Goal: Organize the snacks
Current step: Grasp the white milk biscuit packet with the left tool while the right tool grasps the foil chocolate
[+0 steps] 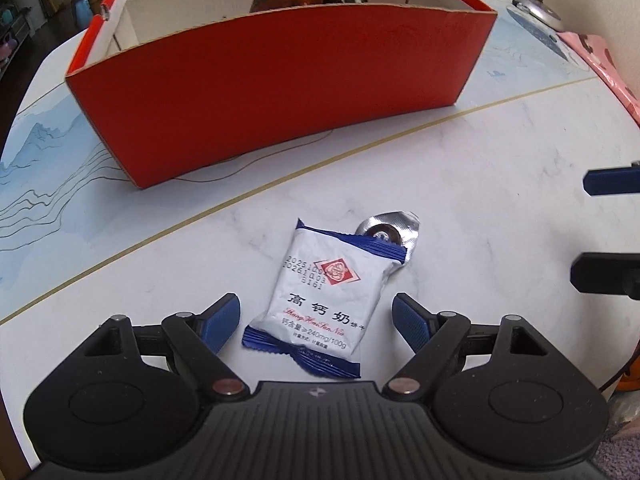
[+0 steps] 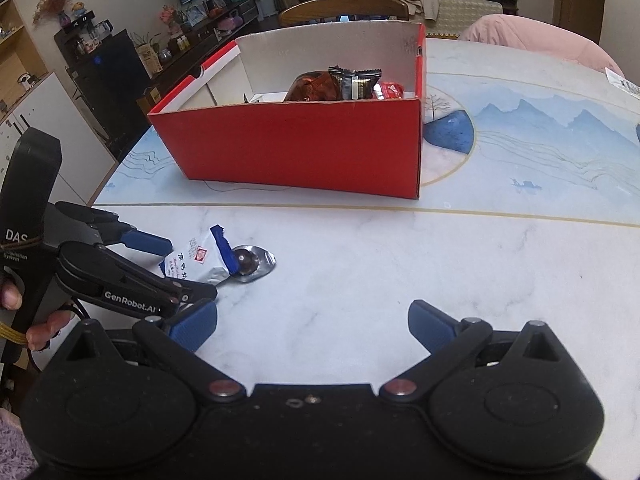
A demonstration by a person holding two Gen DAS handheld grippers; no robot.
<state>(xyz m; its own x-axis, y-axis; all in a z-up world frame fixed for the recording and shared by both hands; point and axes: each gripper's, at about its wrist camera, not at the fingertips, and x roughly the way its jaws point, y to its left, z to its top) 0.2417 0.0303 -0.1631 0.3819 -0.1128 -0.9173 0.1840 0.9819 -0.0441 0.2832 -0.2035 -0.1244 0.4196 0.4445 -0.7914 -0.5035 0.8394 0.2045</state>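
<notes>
A white and blue biscuit packet (image 1: 326, 300) (image 2: 200, 262) lies flat on the marble table. A small silver foil snack (image 1: 390, 232) (image 2: 250, 262) pokes out from under its far end. My left gripper (image 1: 316, 320) (image 2: 172, 268) is open, low over the table, its blue pads on either side of the packet's near half without touching it. My right gripper (image 2: 312, 324) is open over bare table, to the right of the packet, with nothing between its fingers; its fingertips (image 1: 608, 182) show at the left wrist view's right edge. The red box (image 1: 280, 92) (image 2: 296, 148) behind holds several wrapped snacks (image 2: 340, 84).
A pink bag (image 1: 600, 56) and a lamp base (image 1: 532, 0) sit at the table's far right. A hand (image 2: 36, 328) grips the left gripper's handle at the table's left edge. A wooden chair (image 2: 344, 10) stands behind the box.
</notes>
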